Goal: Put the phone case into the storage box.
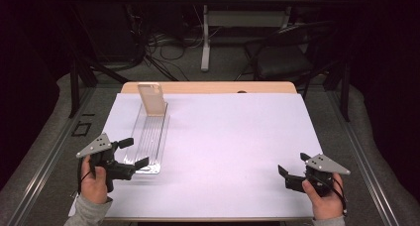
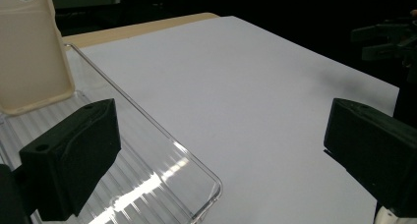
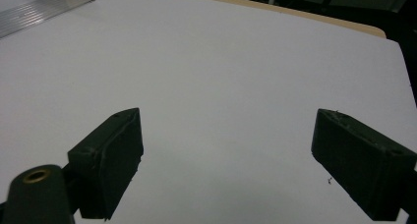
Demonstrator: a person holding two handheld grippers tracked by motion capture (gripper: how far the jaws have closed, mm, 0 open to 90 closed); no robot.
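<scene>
A clear ribbed tray [image 1: 148, 137] lies lengthwise on the left side of the white sheet [image 1: 228, 137]. A beige phone case [image 1: 152, 99] stands tilted at the tray's far end. My left gripper [image 1: 134, 152] is open at the tray's near end, one jaw over the tray and the other beside its right edge. In the left gripper view the tray [image 2: 162, 180] runs under the left jaw, the phone case [image 2: 29, 52] stands at top left, and the gripper [image 2: 221, 150] holds nothing. My right gripper [image 1: 293, 164] is open and empty over bare sheet at the near right, wide apart in its own view [image 3: 226, 160].
The wooden tabletop [image 1: 213, 87] shows as a strip beyond the sheet's far edge. Behind the table stand a black chair [image 1: 287, 52] and a white desk leg [image 1: 205, 37], with cables on the floor. The tray's ribbed corner [image 3: 39, 8] shows far off in the right gripper view.
</scene>
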